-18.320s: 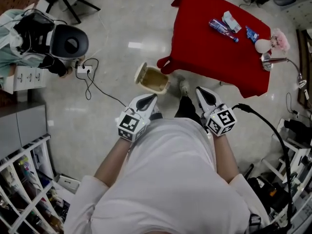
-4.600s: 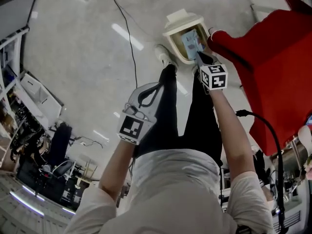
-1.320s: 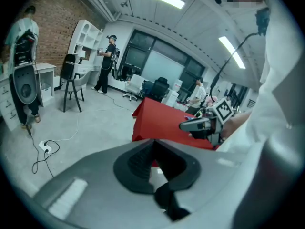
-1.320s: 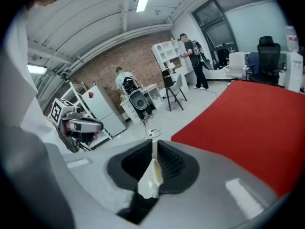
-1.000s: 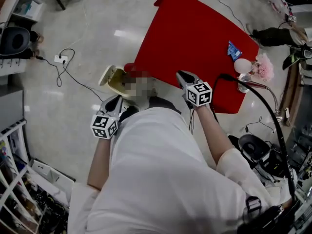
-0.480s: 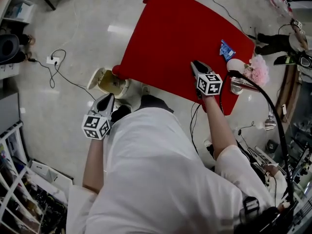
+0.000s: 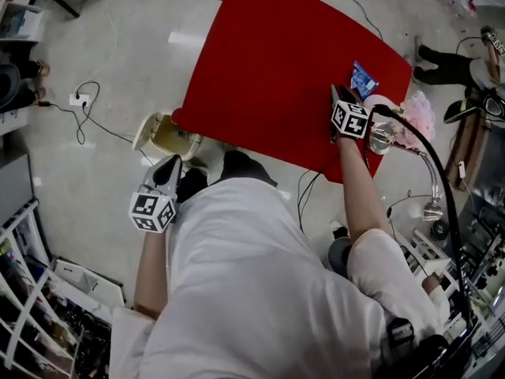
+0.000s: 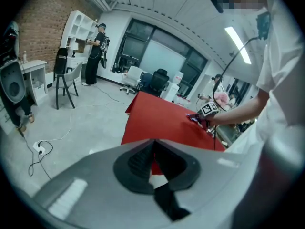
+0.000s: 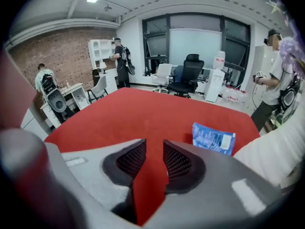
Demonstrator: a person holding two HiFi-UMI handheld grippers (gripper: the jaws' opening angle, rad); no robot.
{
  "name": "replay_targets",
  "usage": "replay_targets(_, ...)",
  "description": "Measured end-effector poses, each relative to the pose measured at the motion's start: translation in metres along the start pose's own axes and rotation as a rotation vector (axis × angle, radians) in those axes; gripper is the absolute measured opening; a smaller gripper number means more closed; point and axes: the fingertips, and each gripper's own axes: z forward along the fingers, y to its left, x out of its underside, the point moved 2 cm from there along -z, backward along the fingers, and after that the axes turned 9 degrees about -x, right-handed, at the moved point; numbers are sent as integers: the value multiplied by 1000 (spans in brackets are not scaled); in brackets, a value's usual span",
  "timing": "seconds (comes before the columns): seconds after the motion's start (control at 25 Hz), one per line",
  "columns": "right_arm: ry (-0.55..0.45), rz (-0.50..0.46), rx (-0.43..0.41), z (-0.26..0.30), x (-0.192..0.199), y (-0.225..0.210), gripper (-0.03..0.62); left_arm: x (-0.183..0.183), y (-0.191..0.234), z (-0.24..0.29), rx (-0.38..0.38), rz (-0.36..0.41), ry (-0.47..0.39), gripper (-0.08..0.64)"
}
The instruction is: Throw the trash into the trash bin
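A blue snack packet [image 7: 364,78] lies flat near the far right corner of the red table [image 7: 276,69]. In the right gripper view the same packet [image 9: 213,138] sits just ahead and to the right of the jaws. My right gripper [image 7: 338,95] hovers over the table close to the packet. Its jaws [image 9: 155,147] have just been opening and stand slightly apart, with only red cloth showing between them. The beige trash bin [image 7: 164,136] stands on the floor at the table's left corner. My left gripper [image 7: 171,164] hangs beside the bin, its jaws [image 8: 153,145] shut and empty.
At the table's right edge are a white round object [image 7: 385,106], a pink flower bunch [image 7: 418,117] and a metal lamp [image 7: 380,138]. A black cable [image 7: 442,204] trails from the right arm. A power strip [image 7: 77,99] with cords lies on the floor at left.
My right gripper has swung right across the red table to just short of the blue packet. The left gripper has drifted a little, staying low beside the bin.
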Motion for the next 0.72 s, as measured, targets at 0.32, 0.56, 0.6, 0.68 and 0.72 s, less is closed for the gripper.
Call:
replay_targets(0.32, 57, 26, 218, 16, -1, -80, 163, -3, -2, 13, -13, -4, 49, 5)
replay_targets(0.56, 140, 70, 269, 28, 12, -113, 127, -1, 0, 17, -32, -15, 68, 5)
replay_targets(0.6, 147, 74, 270, 29, 13, -114, 107, 0, 1, 17, -35, -18, 67, 5)
replay_targets(0.68, 164, 61, 272, 31, 15, -113, 100, 2, 2, 16, -40, -25, 67, 5)
replay_targets(0.72, 173, 43, 276, 31, 15, -112, 93, 4, 2, 15, -41, -28, 67, 5)
